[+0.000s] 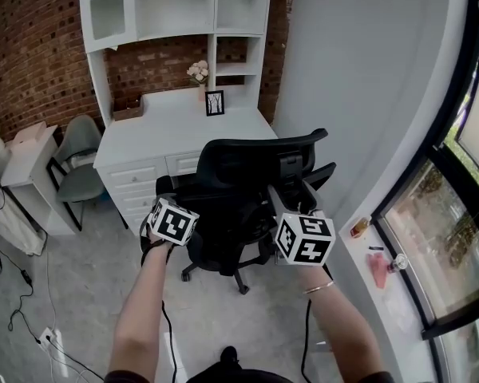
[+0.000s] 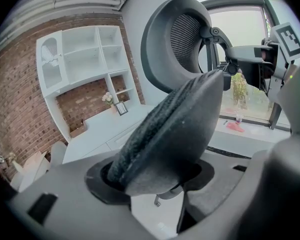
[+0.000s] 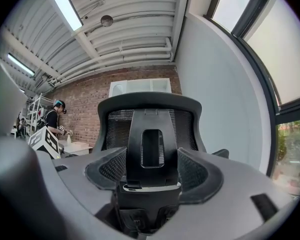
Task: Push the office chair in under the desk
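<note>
Office chair (image 1: 239,174) on floor just before white worktop (image 1: 168,126), not yet under it. Backrest faces person, skewed toward wall at right. Chair lies straight beyond both tools, worktop beyond chair, so push should go away from person. Left tool (image 1: 164,207) clamped on armrest pad (image 2: 175,129), pad's long axis roughly along tool's line. Right tool (image 1: 283,202) gripping backrest spine (image 3: 151,149), nearer chair's middle. Hutch (image 1: 176,6) cubbies look empty. Small vase (image 1: 198,74) holds flowers. Drawers (image 1: 136,183) shut.
</note>
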{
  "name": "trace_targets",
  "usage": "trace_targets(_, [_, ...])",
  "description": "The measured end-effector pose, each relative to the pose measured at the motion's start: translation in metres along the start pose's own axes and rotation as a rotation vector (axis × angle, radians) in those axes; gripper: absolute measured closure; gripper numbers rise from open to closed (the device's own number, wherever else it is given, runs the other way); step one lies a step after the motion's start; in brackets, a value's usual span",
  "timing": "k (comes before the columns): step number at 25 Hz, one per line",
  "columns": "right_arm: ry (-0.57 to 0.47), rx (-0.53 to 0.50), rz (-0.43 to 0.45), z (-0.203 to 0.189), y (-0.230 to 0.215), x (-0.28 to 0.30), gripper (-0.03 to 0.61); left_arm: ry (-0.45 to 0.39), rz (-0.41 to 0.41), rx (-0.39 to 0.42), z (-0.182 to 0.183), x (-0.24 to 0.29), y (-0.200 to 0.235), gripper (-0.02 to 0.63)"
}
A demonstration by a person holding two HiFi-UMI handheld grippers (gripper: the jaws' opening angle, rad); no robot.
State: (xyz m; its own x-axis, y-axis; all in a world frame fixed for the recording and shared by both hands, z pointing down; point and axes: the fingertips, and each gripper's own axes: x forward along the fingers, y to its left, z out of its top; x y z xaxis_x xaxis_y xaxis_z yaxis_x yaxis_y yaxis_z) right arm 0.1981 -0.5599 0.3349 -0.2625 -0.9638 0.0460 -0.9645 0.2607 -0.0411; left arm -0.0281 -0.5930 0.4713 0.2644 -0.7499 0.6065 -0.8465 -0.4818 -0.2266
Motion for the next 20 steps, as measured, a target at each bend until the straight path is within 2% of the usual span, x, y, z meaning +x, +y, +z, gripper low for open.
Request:
trace_targets(6, [0.02, -0.004, -0.003, -0.005, -0.003, -0.019, 0.29, -0.007, 0.025, -0.023, -0.006, -0.015, -0.002, 0.357])
trace_targets(13, [0.021, -0.01, 0.043, -0.011, 0.009, -0.054, 0.29, -0.029, 0.121, -0.039, -0.022, -0.054, -0.005, 0.354])
trace_targets(17, [0.037, -0.012, 0.077, -0.018, 0.016, -0.078, 0.305, -0.094, 0.11, -0.063, -0.019, -0.084, -0.036, 0.356])
trace_targets(20, [0.053, -0.002, 0.096, -0.029, 0.021, -0.101, 0.347, -0.154, 0.091, -0.101, -0.015, -0.113, -0.07, 0.364])
